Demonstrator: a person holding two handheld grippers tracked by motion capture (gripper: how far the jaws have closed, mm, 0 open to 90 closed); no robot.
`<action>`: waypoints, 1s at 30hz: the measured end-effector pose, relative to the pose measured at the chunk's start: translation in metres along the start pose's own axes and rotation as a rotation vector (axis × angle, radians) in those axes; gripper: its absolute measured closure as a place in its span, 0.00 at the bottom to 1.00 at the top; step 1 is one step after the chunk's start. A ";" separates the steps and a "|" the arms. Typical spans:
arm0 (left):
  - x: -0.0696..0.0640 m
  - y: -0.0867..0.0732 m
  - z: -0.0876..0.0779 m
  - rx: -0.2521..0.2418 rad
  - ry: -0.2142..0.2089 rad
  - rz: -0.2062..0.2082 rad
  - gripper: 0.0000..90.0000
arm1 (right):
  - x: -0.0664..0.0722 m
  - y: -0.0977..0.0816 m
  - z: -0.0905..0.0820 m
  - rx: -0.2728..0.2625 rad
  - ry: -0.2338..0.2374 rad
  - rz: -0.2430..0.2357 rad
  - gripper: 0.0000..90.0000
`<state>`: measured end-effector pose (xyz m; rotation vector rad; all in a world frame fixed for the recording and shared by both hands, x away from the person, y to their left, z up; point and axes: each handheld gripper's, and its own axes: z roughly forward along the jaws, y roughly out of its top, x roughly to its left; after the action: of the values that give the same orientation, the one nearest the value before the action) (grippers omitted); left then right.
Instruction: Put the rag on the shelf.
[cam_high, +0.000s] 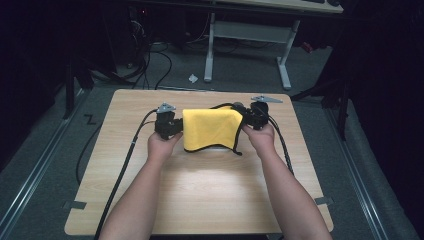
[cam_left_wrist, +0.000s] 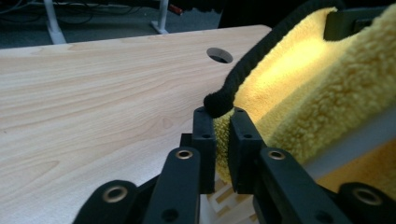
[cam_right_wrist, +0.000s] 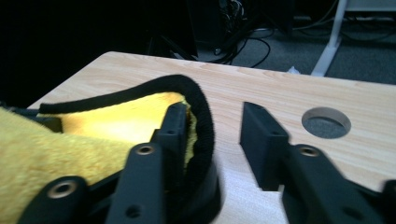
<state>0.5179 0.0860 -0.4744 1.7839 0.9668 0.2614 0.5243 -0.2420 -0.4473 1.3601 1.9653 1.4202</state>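
A yellow fleece cloth (cam_high: 210, 129) with a black hem is folded over on the wooden table (cam_high: 200, 190), stretched between both grippers. My left gripper (cam_high: 172, 125) is at its left edge. In the left gripper view the jaws (cam_left_wrist: 222, 114) stand close together, pinching a corner of the cloth (cam_left_wrist: 303, 107) just below the black hem. My right gripper (cam_high: 250, 117) is at the cloth's right corner. In the right gripper view its jaws (cam_right_wrist: 212, 112) stand apart; the hemmed corner of the cloth (cam_right_wrist: 107, 121) leans on the left jaw, and the right jaw is clear of it.
A round hole (cam_right_wrist: 326, 122) is cut in the tabletop near the cloth's far right corner. Beyond the table's far edge stand white desk legs (cam_high: 210, 45), with floor cables and a paper scrap (cam_high: 193, 78). The person's forearms cover the table's near half.
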 end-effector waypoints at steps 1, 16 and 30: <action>0.000 0.000 -0.001 -0.001 0.005 -0.002 0.87 | -0.001 0.000 0.000 0.000 -0.006 0.004 0.64; 0.012 0.006 -0.021 -0.025 0.112 -0.018 0.77 | -0.008 0.017 -0.015 -0.025 -0.109 -0.040 0.58; 0.018 0.007 -0.033 -0.030 0.164 -0.005 0.71 | -0.011 0.017 -0.022 -0.009 -0.160 -0.099 0.61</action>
<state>0.5135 0.1207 -0.4591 1.7529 1.0771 0.4221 0.5217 -0.2619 -0.4255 1.3104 1.8936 1.2338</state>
